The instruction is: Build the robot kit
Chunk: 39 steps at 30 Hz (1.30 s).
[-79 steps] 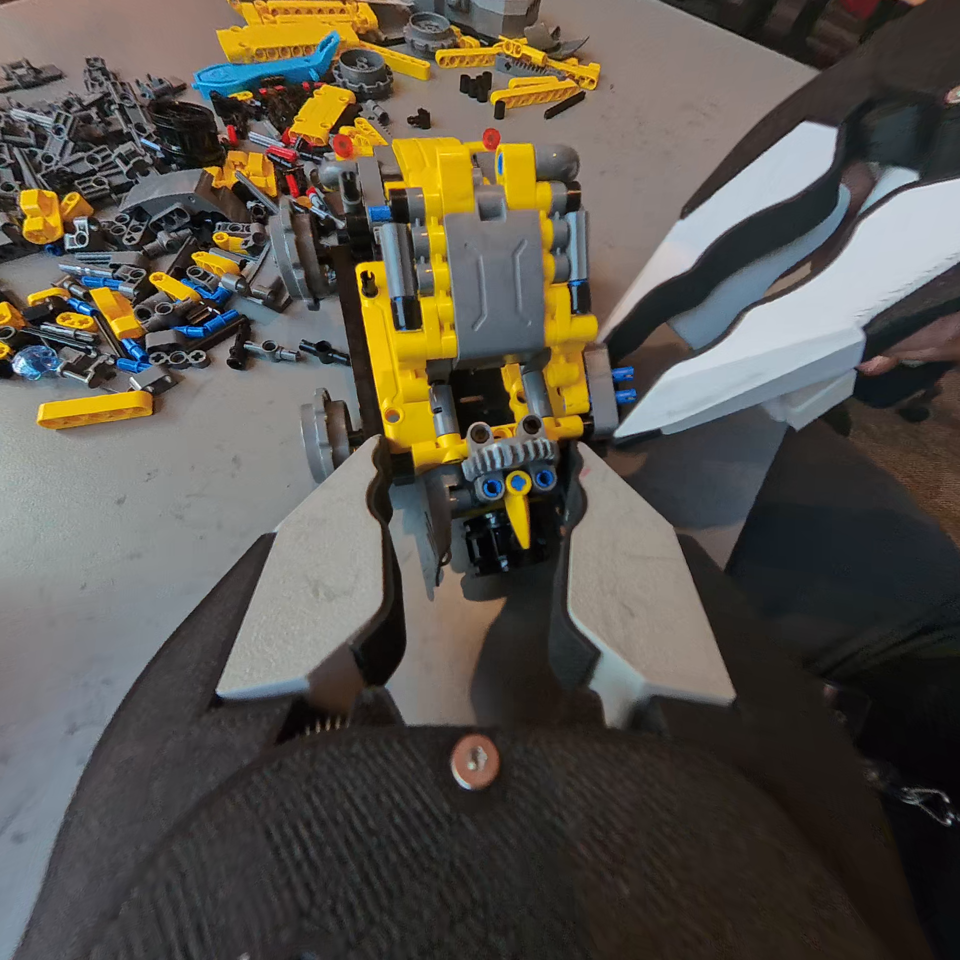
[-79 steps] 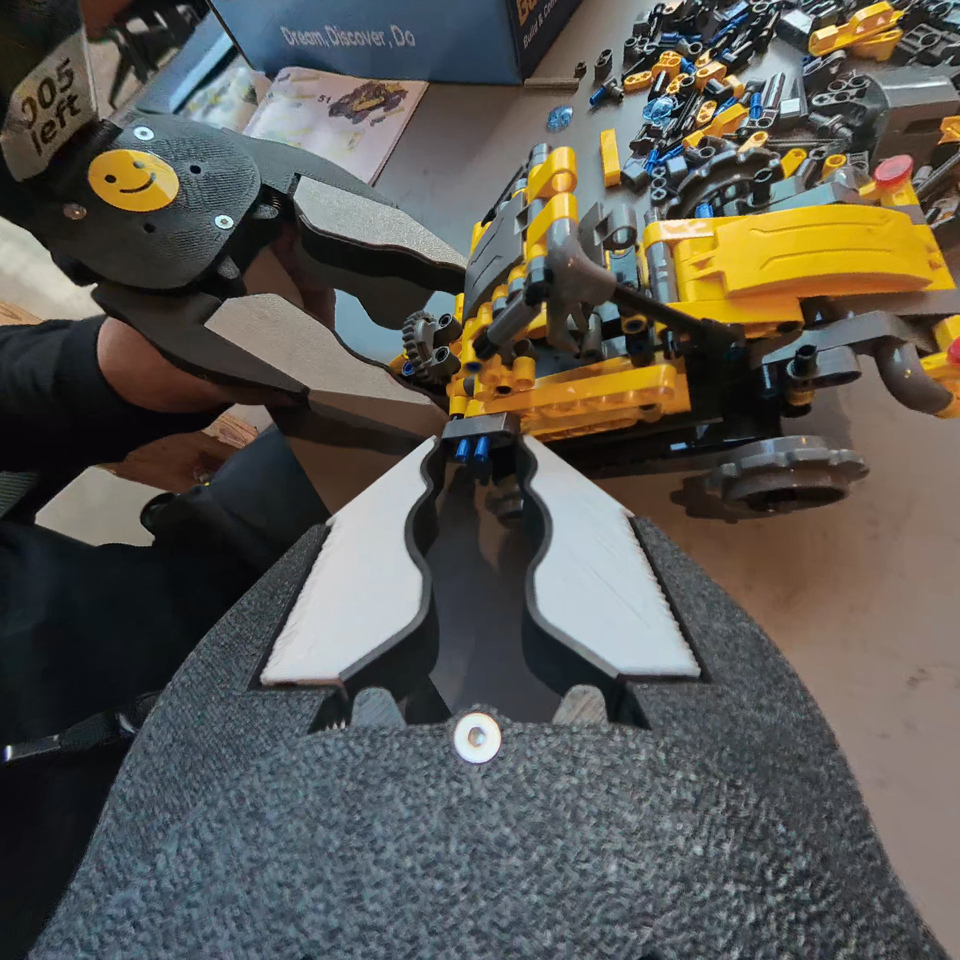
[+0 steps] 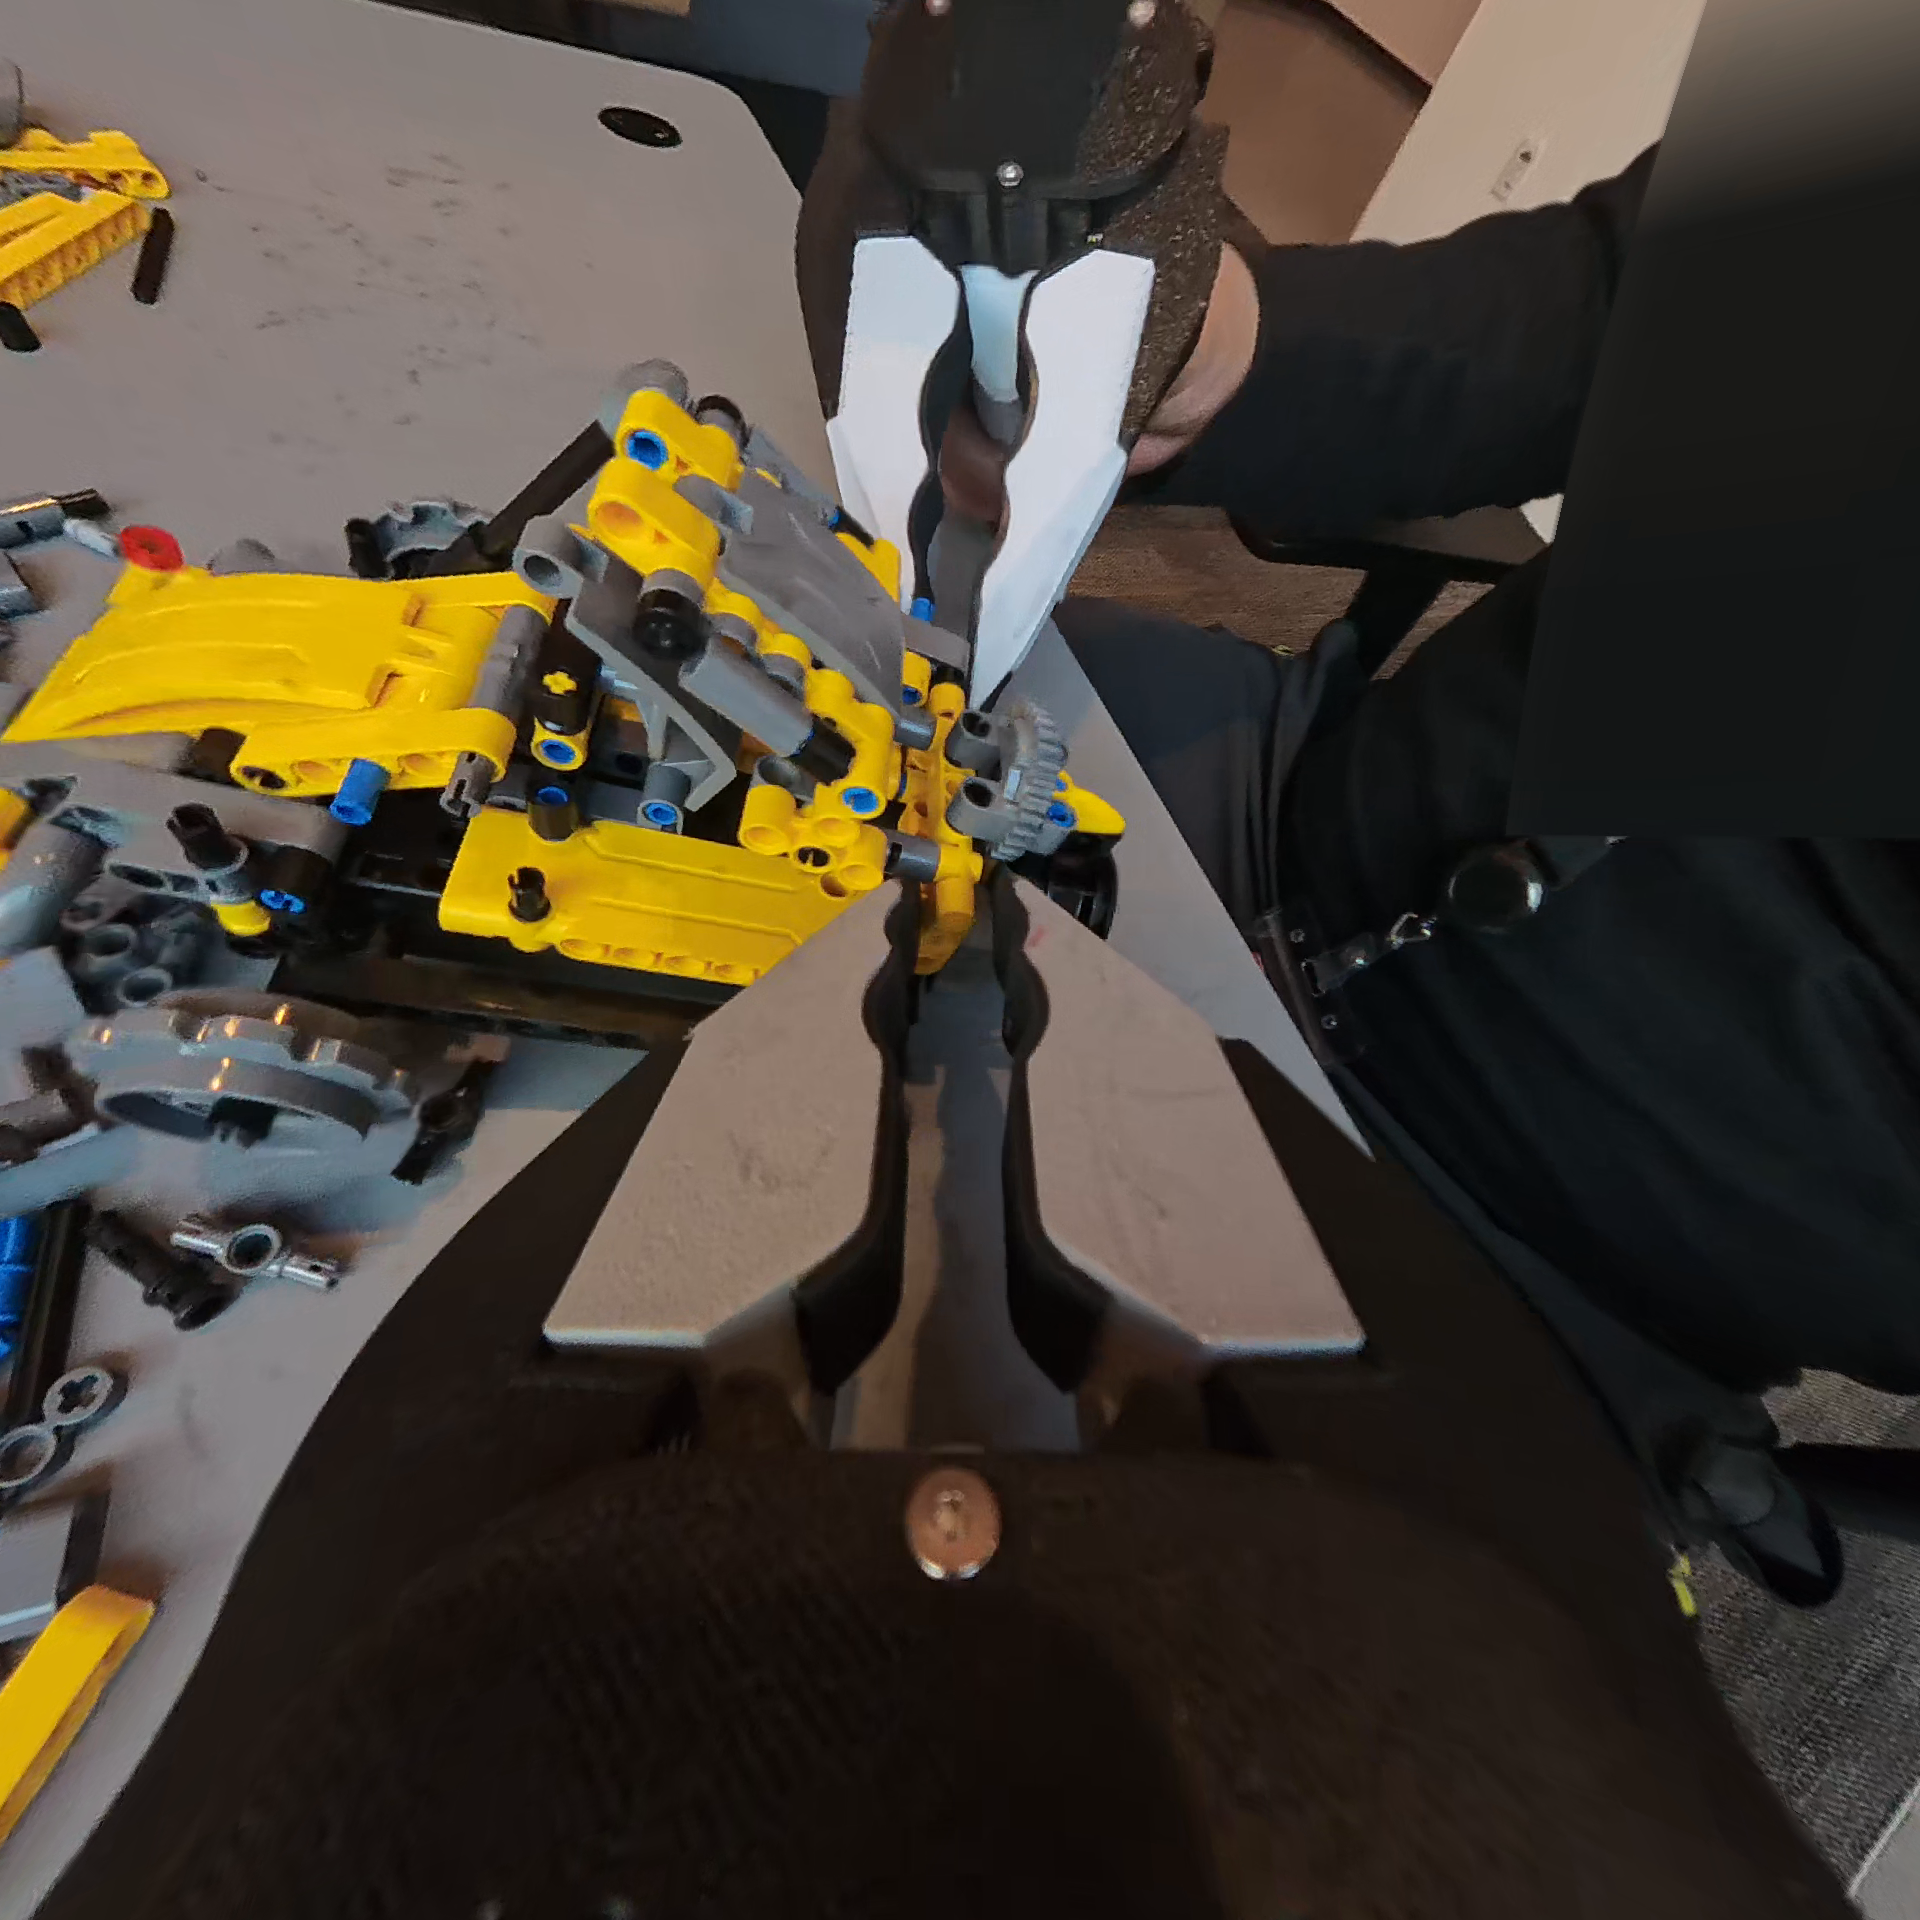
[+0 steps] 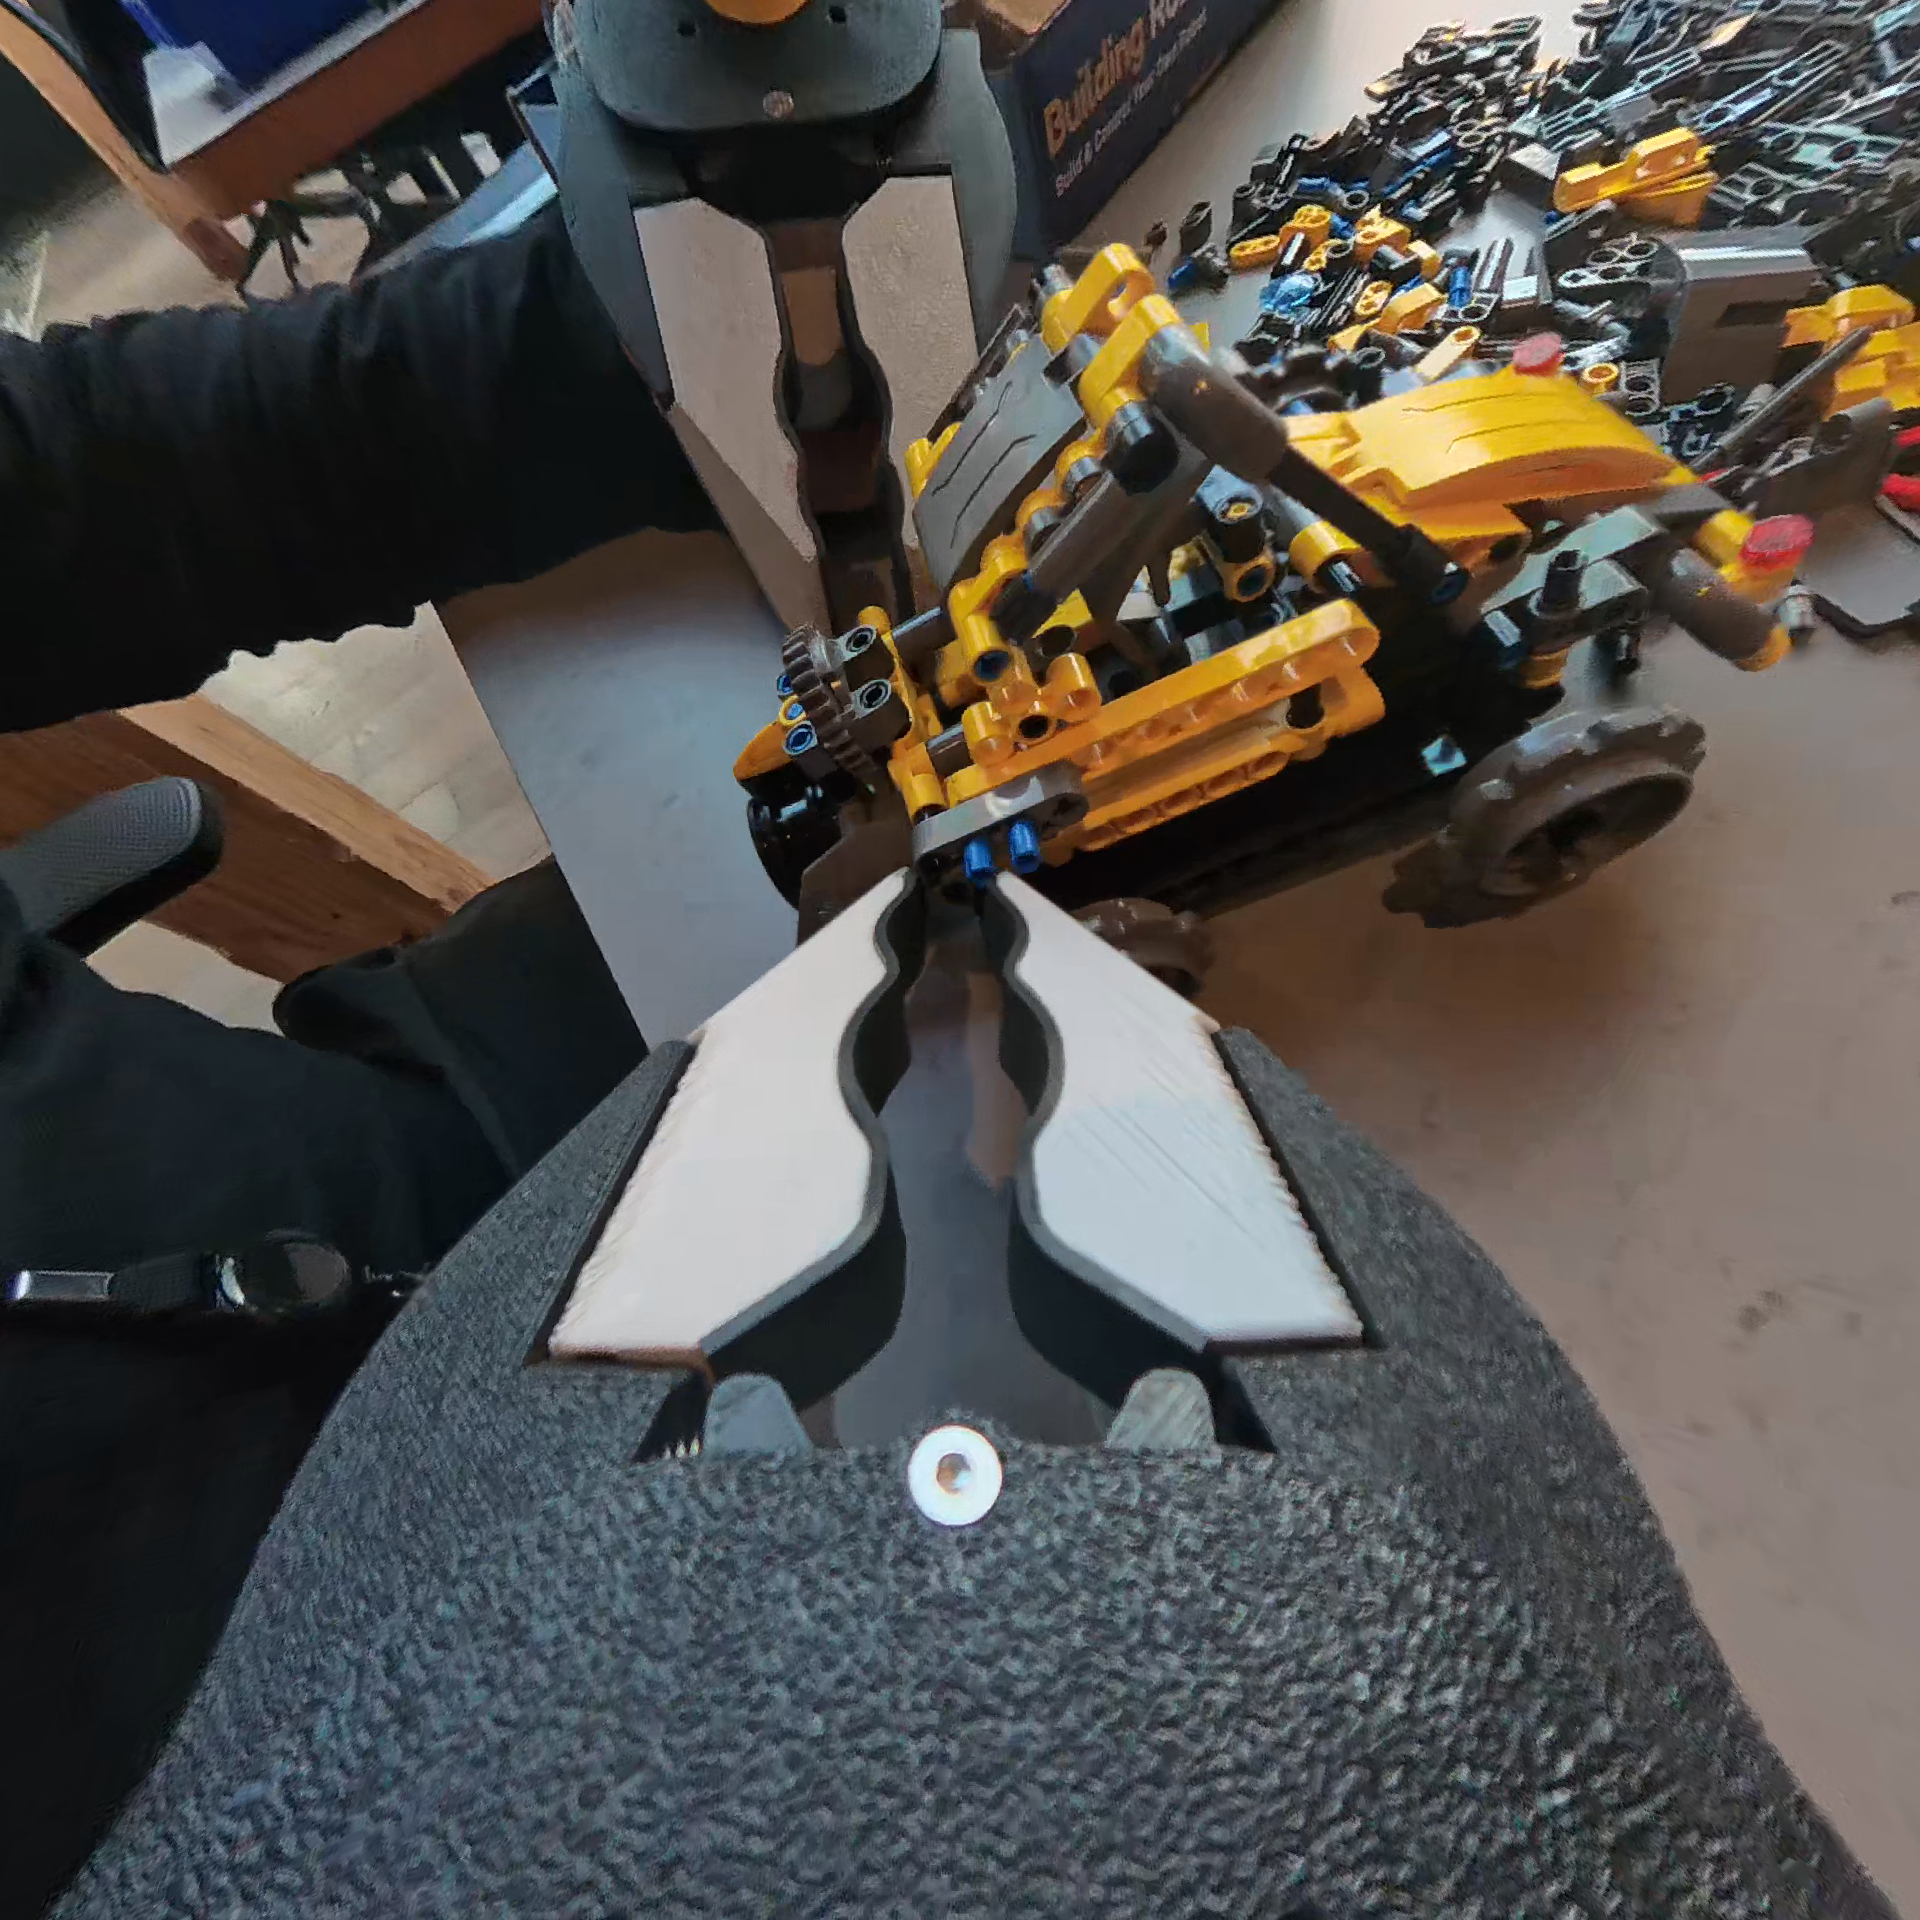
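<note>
Both tools pinch the yellow brick vehicle (image 3: 665,790) at its rear.

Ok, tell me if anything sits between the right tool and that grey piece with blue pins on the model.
Nothing visible does. The right tool has its tips right at the grey piece, low on the near side of the yellow model. The left tool grips the model beside the gear, clear of that gap.

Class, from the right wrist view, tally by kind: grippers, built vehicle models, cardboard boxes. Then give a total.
Grippers: 2 (left gripper, right gripper)
Yellow vehicle model: 1
Blue box: 1
Total: 4
</note>
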{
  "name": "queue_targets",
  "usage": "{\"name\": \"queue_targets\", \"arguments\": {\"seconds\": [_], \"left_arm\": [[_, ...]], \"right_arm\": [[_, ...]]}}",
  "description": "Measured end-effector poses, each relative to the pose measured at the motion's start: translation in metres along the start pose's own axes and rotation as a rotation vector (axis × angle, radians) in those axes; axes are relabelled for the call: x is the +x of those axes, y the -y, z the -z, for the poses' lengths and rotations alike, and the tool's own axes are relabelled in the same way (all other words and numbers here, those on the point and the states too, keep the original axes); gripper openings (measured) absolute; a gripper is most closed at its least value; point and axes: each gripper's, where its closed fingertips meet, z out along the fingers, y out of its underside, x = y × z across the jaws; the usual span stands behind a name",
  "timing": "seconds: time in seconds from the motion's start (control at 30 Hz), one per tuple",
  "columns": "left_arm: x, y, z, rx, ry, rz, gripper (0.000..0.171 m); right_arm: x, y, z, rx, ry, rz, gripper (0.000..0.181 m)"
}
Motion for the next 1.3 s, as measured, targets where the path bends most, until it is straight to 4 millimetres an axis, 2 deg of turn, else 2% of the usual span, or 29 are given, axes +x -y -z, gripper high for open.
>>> {"name": "queue_targets", "arguments": {"seconds": [0.27,0.57,0.77,0.93,1.1,1.23,1.3], "left_arm": [[-0.010,-0.001,0.002,-0.001,-0.003,0.094,0.007],[-0.014,0.000,0.002,0.008,0.032,0.108,0.007],[-0.016,0.001,0.004,0.015,0.038,0.121,0.007],[-0.017,0.007,0.001,0.054,0.048,0.127,0.007],[-0.013,0.007,-0.002,0.056,0.096,0.118,0.008],[-0.013,0.007,-0.002,0.063,0.122,0.113,0.007],[-0.013,0.008,-0.001,0.072,0.129,0.126,0.008]], "right_arm": [[0.010,0.000,-0.004,-0.114,0.029,0.110,0.007],[0.013,0.004,-0.005,-0.122,0.182,0.027,0.007],[0.015,0.005,-0.007,-0.088,0.165,0.038,0.007],[0.014,0.008,0.002,-0.065,0.166,-0.140,0.014],[0.008,0.014,0.014,-0.018,0.202,-0.469,0.036],[0.015,0.015,0.014,0.016,0.155,-0.607,0.028],[0.015,0.013,0.012,0.001,0.127,-0.623,0.023]]}}
